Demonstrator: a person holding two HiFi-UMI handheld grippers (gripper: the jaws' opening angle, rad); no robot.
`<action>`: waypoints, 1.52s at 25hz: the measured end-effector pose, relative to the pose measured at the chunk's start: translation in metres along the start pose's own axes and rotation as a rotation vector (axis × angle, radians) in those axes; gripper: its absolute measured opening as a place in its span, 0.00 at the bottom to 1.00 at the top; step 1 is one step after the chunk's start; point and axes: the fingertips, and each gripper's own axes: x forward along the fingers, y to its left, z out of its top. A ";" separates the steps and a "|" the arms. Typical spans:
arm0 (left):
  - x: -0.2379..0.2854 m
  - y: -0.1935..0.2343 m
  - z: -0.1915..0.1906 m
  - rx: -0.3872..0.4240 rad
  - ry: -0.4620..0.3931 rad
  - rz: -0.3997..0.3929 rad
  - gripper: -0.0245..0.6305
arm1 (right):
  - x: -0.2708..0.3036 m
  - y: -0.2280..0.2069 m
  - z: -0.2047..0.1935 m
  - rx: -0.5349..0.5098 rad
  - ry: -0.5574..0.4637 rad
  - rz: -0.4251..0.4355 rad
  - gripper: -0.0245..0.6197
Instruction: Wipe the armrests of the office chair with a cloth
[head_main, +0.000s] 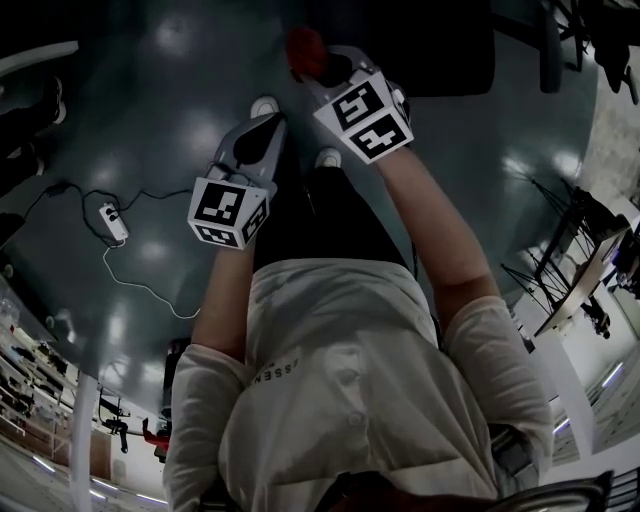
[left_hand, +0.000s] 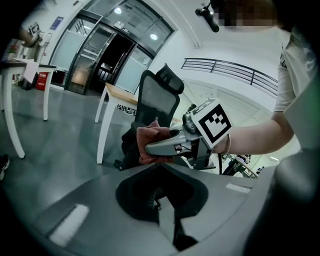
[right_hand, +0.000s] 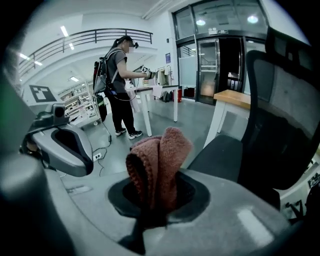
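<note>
1. Right claw (right_hand: 159, 196) is clamped on the reddish-brown knitted cloth (right_hand: 158, 162), with the folded bunch poking straight out past the tips.
2. Left claw (head_main: 266, 128) is pinched together with nothing in it, hanging just beside the right one.
3. The black mesh-backed office chair (right_hand: 280, 115) sits close ahead of the cloth, no contact that I can see.

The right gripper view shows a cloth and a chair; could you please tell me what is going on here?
A person holds a gripper in each hand. The right gripper is shut on a folded reddish cloth, held up in front of a black office chair. The cloth touches no part of the chair, so wiping the armrests has not begun. The left gripper hangs beside it with its jaws together and nothing between them.
</note>
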 end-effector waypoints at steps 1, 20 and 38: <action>0.000 -0.007 -0.005 -0.001 0.002 -0.004 0.06 | -0.004 0.005 -0.005 -0.008 -0.002 0.001 0.11; 0.022 -0.056 -0.034 0.014 0.037 -0.044 0.06 | -0.064 -0.031 -0.098 0.015 0.071 -0.087 0.12; 0.090 -0.161 0.060 0.259 -0.046 -0.199 0.06 | -0.244 -0.092 -0.152 0.293 -0.160 -0.474 0.12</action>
